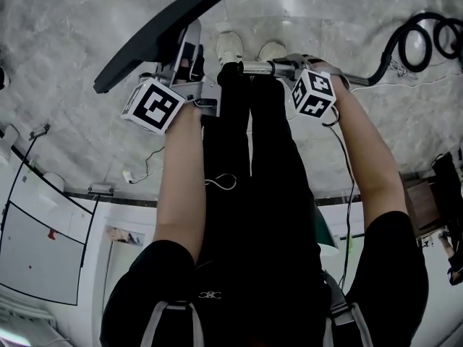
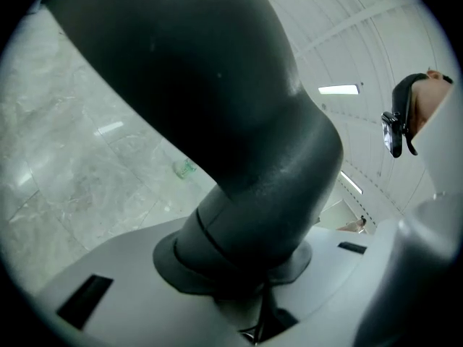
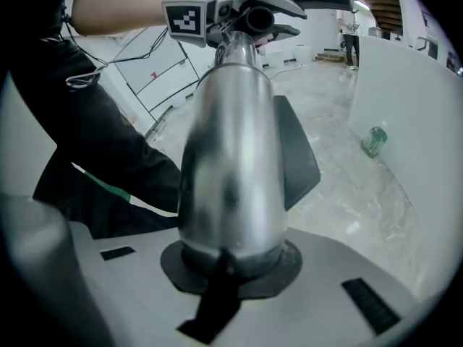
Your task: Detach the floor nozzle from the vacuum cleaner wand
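Left tongs (image 1: 187, 62) are clamped on the dark grey neck of the floor nozzle (image 1: 155, 35). In the left gripper view that neck (image 2: 217, 107) fills the gap between the jaws, pads pressed on both sides. Right tongs (image 1: 287, 69) are closed on the silver wand (image 1: 255, 68), and the right gripper view shows the tube (image 3: 231, 165) seated between the jaws.

The nozzle is up off the floor (image 1: 72, 35), tilted, with its flat head slanting away above the left marker cube (image 1: 152, 105). The wand runs roughly level between the two tongs, in front of the person's legs. Seen from the right gripper view, its far end goes into the dark collar (image 3: 253, 19) right at the left tongs, so the nozzle looks to be still on the wand. I can't see the seam clearly.

A black hose (image 1: 405, 45) loops off to the right past the right marker cube (image 1: 313, 92). A green bottle (image 3: 373, 142) lies on the floor, well apart.
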The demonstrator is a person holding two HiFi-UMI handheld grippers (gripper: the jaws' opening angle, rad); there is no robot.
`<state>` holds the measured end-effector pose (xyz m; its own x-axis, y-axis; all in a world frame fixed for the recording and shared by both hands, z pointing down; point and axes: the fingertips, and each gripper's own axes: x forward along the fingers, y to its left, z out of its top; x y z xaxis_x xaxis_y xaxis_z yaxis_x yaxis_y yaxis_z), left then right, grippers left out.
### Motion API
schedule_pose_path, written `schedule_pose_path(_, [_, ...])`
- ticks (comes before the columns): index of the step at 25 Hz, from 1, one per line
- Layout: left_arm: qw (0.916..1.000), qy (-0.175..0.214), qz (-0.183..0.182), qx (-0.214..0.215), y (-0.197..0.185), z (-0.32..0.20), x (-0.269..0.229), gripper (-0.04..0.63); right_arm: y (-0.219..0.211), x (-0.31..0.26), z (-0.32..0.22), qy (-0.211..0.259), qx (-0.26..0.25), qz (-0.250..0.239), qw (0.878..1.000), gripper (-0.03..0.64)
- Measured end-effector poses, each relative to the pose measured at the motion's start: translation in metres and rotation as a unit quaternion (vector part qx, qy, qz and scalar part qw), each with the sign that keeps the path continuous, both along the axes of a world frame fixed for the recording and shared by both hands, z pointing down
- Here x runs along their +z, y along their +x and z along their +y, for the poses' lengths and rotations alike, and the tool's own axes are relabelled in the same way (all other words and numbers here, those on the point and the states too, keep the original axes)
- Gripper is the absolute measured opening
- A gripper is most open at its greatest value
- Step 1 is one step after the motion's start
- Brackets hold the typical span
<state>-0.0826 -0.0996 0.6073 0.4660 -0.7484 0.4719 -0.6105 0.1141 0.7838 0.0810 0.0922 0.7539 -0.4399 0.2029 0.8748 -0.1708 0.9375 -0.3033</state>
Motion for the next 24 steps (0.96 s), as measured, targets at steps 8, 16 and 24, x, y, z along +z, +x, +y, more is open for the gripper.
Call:
schedule_pose_path(8, [0.9992, -0.024, 0.001, -0.031, -0.010, 0.006, 0.007, 0.121, 0.001, 0.008, 0.004, -0.008, -0.005, 0.003, 1.000, 0.055])
schedule_pose_path(16, [0.9971, -0.040, 0.032, -0.056, -0.007, 0.015, 0.014, 0.121, -0.003, 0.004, -0.003, -0.003, 0.000, -0.002, 1.000, 0.055])
schedule_pose_path(24, [0.9968, -0.047, 0.033, -0.055, 0.002, 0.029, 0.013, 0.121, -0.001, 0.001, -0.001, 0.008, 0.004, -0.010, 1.000, 0.057])
